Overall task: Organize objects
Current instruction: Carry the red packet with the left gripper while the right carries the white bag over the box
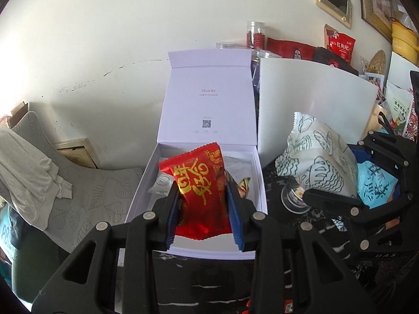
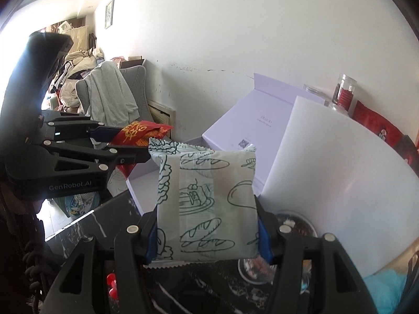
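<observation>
My left gripper (image 1: 203,193) is shut on a red snack packet with gold characters (image 1: 201,183) and holds it above the open white box (image 1: 258,178), whose lid stands upright behind. Small wrapped snacks (image 1: 162,183) lie inside the box. My right gripper (image 2: 207,233) is shut on a pale packet printed with bread drawings (image 2: 207,204), held above the dark marble table to the right of the box (image 2: 136,185). The same packet (image 1: 319,154) shows in the left wrist view, and the red packet (image 2: 138,133) in the right wrist view.
A white board (image 1: 314,104) leans right of the box. Behind it stand clear jars (image 1: 255,34) and red bags (image 1: 340,44). A light blue packet (image 1: 377,183) lies at the right. A grey chair with a cloth (image 1: 39,162) stands left of the table (image 1: 209,282).
</observation>
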Available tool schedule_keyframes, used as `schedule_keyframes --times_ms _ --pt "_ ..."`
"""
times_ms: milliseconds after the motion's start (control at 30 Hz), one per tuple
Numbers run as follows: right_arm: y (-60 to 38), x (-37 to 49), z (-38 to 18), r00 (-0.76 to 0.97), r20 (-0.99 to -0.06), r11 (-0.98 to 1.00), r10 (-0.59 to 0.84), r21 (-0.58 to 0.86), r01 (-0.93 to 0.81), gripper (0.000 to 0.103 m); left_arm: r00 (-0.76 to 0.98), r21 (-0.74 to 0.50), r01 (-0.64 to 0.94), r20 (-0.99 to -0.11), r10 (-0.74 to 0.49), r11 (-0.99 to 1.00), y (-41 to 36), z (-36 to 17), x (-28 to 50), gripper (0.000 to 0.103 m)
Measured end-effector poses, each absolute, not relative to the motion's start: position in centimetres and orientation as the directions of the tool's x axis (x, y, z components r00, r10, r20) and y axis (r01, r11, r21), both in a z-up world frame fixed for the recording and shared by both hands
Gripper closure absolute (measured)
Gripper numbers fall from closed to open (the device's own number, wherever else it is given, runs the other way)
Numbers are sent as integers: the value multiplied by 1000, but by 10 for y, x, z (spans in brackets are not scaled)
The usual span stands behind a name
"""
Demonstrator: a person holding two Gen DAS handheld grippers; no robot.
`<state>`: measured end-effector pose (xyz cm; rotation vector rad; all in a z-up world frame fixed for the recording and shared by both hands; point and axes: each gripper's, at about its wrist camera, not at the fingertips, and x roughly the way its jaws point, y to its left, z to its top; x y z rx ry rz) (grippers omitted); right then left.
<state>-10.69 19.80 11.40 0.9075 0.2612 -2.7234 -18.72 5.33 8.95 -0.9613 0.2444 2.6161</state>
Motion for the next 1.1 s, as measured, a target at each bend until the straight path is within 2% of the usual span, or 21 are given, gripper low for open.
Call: schedule_keyframes --times_ms 333,533,700,867,1100 --pt "197 -158 124 -793 -575 -949 -200 -86 302 43 -740 64 -361 -627 244 -930 54 98 -237 71" --pt "197 -189 127 -799 -558 -950 -224 -59 307 43 -747 34 -326 -621 235 -945 48 94 -272 71" --pt "197 -209 121 -811 -550 -961 -199 -53 272 43 -719 15 -295 -662 211 -955 38 74 -298 71" --pt "188 -227 98 -767 -615 -957 -181 -69 282 43 -672 27 -233 -727 141 -972 32 48 -315 71" --pt "181 -247 70 -709 -686 -960 -165 -52 273 43 -625 33 -260 -767 142 -965 43 26 -324 71"
